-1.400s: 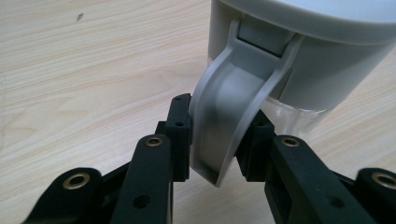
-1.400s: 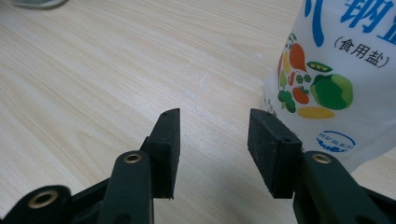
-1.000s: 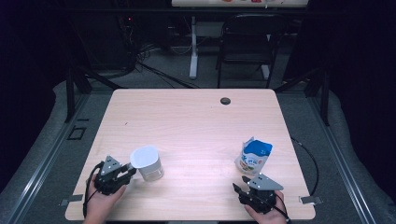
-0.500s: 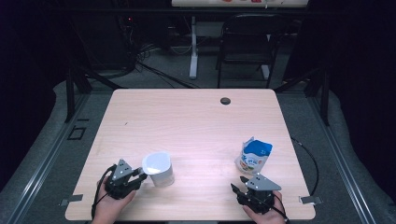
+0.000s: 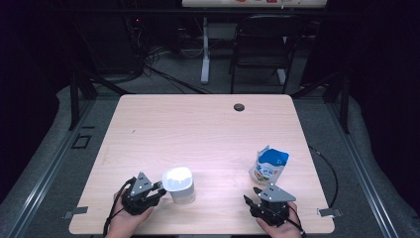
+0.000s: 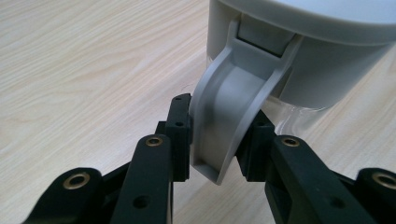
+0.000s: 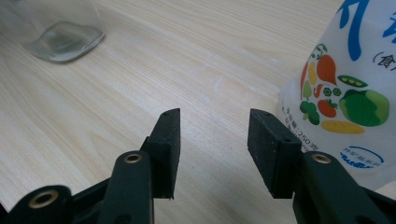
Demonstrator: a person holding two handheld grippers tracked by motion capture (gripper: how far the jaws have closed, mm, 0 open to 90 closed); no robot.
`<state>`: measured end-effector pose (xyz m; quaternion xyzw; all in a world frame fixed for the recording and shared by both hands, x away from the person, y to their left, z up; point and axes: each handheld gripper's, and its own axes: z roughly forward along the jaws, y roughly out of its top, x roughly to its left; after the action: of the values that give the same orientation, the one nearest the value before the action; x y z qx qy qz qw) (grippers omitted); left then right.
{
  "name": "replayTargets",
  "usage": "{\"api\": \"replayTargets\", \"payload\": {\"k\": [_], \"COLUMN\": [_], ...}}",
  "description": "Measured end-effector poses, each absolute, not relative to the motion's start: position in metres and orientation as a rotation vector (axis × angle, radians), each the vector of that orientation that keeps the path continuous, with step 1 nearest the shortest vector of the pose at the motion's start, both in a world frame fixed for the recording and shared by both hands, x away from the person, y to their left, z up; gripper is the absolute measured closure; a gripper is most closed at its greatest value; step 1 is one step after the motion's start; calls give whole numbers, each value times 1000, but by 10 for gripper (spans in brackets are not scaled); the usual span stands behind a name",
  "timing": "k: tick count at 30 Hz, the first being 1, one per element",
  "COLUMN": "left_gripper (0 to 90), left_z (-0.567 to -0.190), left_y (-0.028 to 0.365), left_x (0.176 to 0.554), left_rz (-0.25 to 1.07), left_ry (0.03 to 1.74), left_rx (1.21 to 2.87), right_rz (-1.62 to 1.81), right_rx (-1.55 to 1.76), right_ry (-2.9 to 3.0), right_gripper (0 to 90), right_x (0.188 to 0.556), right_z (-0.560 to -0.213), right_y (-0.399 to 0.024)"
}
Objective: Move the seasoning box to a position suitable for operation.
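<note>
Left claw (image 6: pixel 219 135) clamps the upright jug's (image 5: pixel 179 184) handle (image 6: pixel 233 112), which points toward it; right claw (image 7: pixel 212 149) gapes beside the pouch (image 7: pixel 350 88).

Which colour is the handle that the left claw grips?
Light grey handle, seen best in the left gripper view.

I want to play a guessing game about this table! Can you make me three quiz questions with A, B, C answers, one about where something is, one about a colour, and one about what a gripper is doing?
1. Where does the pouch stand?
A. By the right gripper
B. By the left gripper
C. On the chair

2. What colour is the pouch's top?
A. Red
B. Blue
C. Black

3. What is the left gripper doing?
A. Hanging open
B. Gripping the pouch
C. Gripping the pitcher's handle

Answers:
1 A, the pouch stands just beyond the right gripper in the high view.
2 B, its top is blue there.
3 C, the left gripper view shows both jaws pressed on the grey handle of the pitcher.
</note>
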<state>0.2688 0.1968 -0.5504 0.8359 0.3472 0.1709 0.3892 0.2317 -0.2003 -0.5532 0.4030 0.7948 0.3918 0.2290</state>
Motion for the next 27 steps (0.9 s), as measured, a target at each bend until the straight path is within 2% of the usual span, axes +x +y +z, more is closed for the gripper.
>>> {"api": "replayTargets", "payload": {"k": [17, 27], "left_gripper": [695, 584], "left_z": [-553, -543], "left_y": [187, 205], "left_x": [267, 260], "left_rz": [407, 320], "left_ry": [829, 870], "left_rx": [2115, 2048], "right_rz": [1079, 1107], "right_rx": [1121, 1105], "right_ry": [2191, 2174], "right_gripper": [548, 544], "right_x": [233, 228], "right_z": [-554, -550], "right_y": [-198, -198]}}
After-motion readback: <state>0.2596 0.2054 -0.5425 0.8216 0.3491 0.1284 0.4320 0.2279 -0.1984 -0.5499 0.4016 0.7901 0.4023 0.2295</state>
